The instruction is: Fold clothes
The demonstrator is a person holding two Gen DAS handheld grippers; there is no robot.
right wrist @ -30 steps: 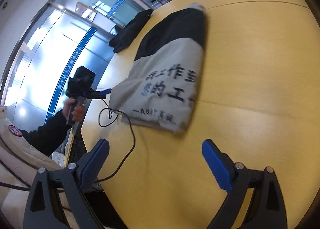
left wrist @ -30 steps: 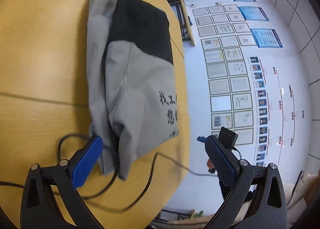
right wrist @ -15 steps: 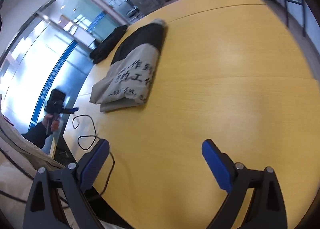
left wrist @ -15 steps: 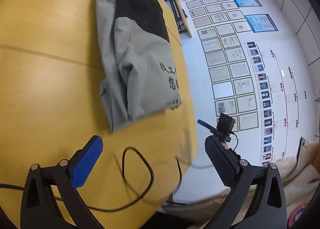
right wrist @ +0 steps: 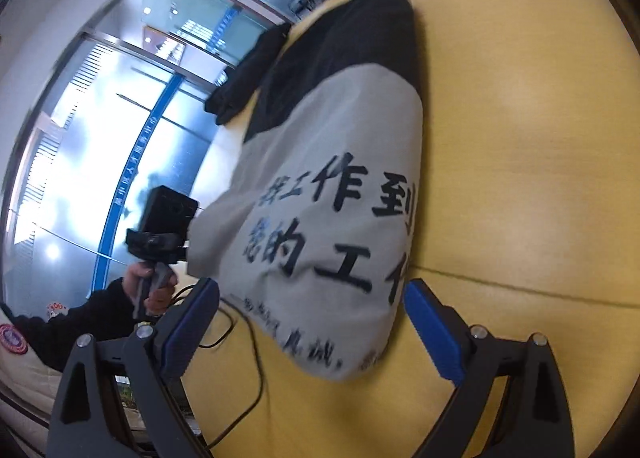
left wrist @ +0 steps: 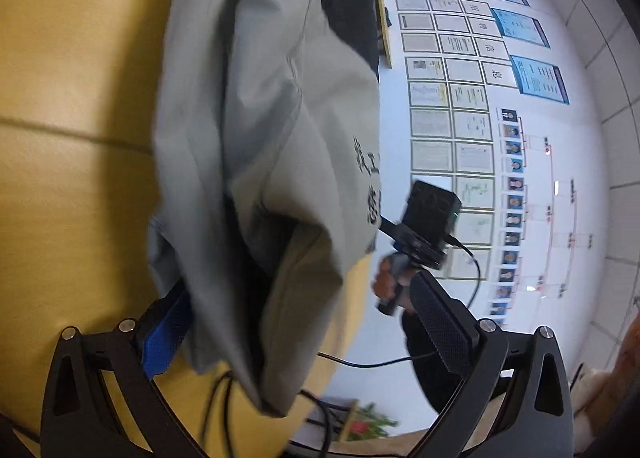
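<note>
Garment (right wrist: 340,194) overhanging table (right wrist: 540,138) edge

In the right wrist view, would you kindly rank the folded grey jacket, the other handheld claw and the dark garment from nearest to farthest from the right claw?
1. Folded grey jacket: directly ahead of the right claw, its near end between the fingers.
2. Other handheld claw: left, off the table edge.
3. Dark garment: far left, beyond the jacket.

Yellow wooden table (right wrist: 540,138): folded grey-black garment (right wrist: 340,186), black cable (right wrist: 248,342).
</note>
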